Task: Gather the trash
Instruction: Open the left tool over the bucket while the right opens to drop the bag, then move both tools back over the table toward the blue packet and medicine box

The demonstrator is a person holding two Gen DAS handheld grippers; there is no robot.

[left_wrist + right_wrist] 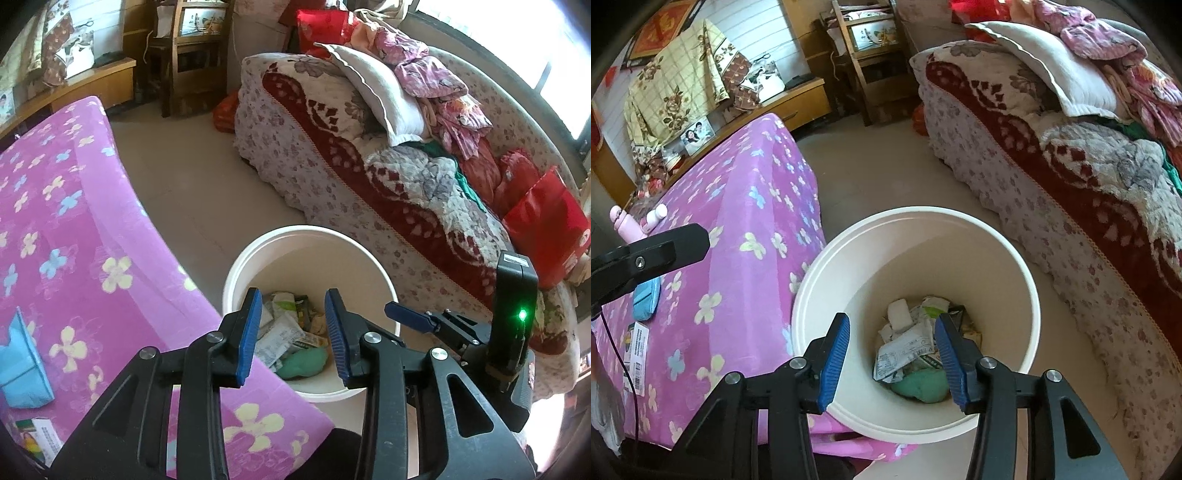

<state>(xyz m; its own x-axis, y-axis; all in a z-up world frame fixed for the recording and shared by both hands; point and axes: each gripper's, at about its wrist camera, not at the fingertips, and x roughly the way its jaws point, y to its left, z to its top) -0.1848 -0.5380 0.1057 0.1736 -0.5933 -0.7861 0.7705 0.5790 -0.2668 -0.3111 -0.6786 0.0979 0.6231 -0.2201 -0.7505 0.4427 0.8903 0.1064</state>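
A bedroom floor is seen between a pink flowered cover [746, 229] and a quilted bed [1071, 177]. A white bucket [1027, 295] already holds wrappers [905, 350] and a green wad [923, 384]; boxes [637, 347] left on the cover suggest more collecting remains. The left gripper [293, 332] and right gripper [892, 363] are held apart and empty over the bucket.
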